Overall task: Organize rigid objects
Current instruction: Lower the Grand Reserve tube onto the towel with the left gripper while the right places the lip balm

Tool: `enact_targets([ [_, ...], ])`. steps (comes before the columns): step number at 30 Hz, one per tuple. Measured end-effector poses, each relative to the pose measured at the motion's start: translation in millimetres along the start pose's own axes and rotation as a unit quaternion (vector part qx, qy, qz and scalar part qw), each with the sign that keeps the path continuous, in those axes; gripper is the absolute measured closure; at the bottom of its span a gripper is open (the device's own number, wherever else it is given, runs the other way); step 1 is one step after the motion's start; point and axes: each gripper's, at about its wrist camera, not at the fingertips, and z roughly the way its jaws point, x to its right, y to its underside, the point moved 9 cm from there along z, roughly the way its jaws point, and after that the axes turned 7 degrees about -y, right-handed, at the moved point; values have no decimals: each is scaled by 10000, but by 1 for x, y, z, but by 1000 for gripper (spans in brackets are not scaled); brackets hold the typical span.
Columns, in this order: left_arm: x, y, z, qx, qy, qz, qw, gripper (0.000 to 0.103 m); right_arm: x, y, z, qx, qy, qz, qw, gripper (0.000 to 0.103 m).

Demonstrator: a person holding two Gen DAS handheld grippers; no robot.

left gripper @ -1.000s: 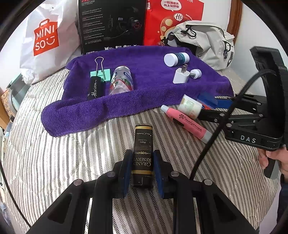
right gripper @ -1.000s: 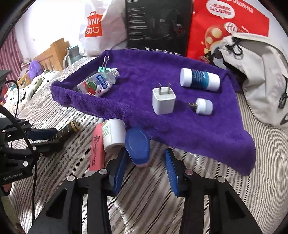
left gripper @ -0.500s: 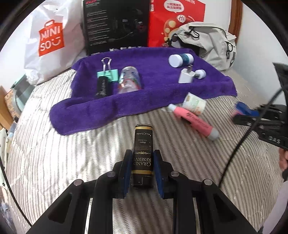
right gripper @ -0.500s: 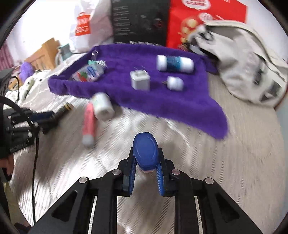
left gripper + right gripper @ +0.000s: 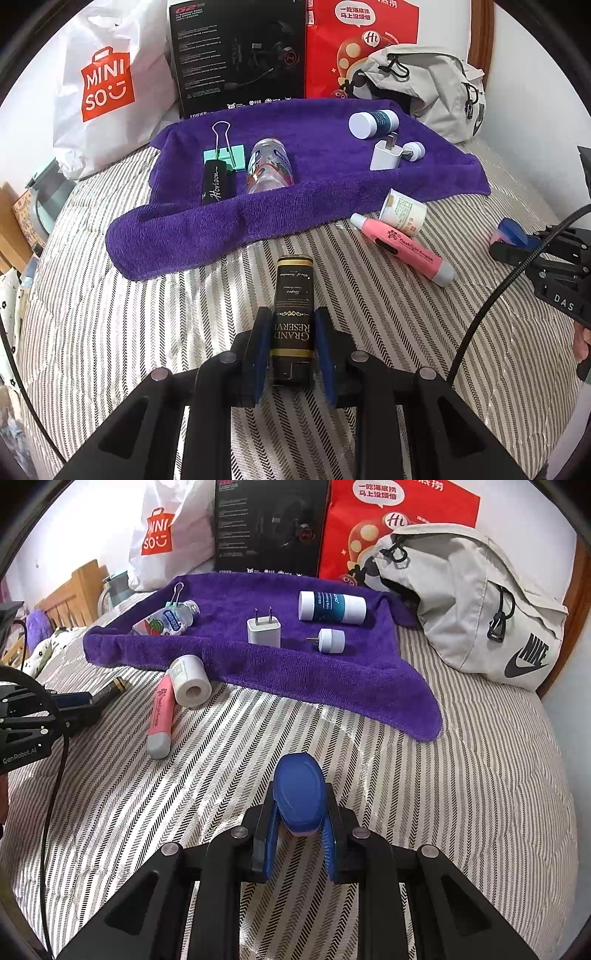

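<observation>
Gripping black bottle (image 5: 292,317), left tool (image 5: 291,343) | right tool (image 5: 300,825) clamps blue-capped item (image 5: 300,797)

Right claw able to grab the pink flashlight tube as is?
Probably not yet: the right claw is shut on the blue-capped item. The pink flashlight tube lies unobstructed on the bedspread, beside the white jar.

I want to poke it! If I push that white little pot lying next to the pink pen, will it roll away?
Probably a little. The white pot is round and lies on its side, so it could roll. The pink pen touches it on one side and may block it there. The striped bedcover looks soft, so it likely stops soon.
</observation>
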Motion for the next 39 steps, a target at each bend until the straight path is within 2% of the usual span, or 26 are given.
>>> enact_targets([
  [11, -14, 0, -13, 88, 161, -410, 9990, 80, 9, 2, -15, -150, -153, 177, 9996, 83],
  [18, -27, -14, -24, 171, 203, -570, 9980, 80, 3, -11, -21, -145, -261, 161, 9994, 83],
  [29, -46, -56, -33, 302, 159, -620, 9975, 80, -12, -46, -13, -94, -651, 87, 9978, 83],
  [39, -21, -106, -13, 347, 369, -514, 9974, 80, 1, -94, -5, 52, -753, 40, 9971, 83],
])
